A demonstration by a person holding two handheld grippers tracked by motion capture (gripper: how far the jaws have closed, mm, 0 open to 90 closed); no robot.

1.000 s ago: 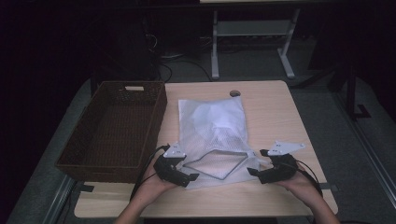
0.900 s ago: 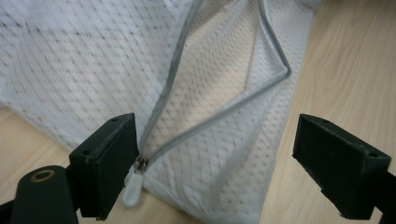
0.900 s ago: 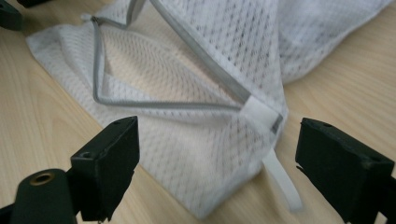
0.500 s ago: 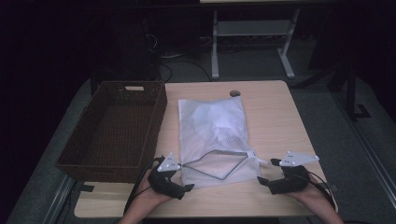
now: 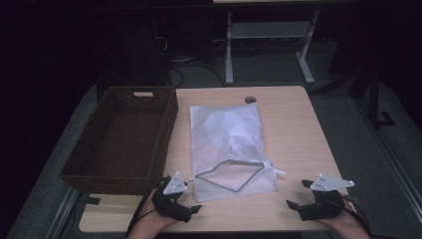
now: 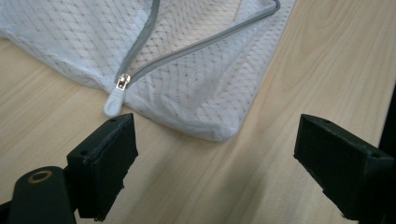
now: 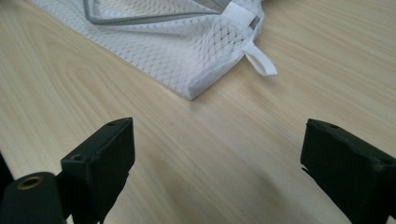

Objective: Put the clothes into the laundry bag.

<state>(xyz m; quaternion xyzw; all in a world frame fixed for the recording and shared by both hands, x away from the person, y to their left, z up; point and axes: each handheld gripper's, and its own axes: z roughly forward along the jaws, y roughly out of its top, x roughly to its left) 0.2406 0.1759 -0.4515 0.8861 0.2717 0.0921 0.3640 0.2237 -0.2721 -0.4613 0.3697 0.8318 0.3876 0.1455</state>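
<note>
Mesh laundry bag (image 5: 231,149) lies lengthwise up the frame's centre, zipper mouth toward the bottom edge; left gripper (image 5: 191,209) and right gripper (image 5: 297,195) flank it, jaws spread, on bare table (image 5: 293,129).

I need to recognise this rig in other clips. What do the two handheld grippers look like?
Each is a black body with two blocky black jaws. The left gripper and right gripper each carry a pale grey three-cornered plate on top. A dark cable trails from each towards the table's near edge. No sleeves are visible.

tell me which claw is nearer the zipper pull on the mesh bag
Left. The left claw sits open just short of the zipper pull, at the mesh bag near corner. The right claw is open too, off beyond the bag's other corner.
</note>
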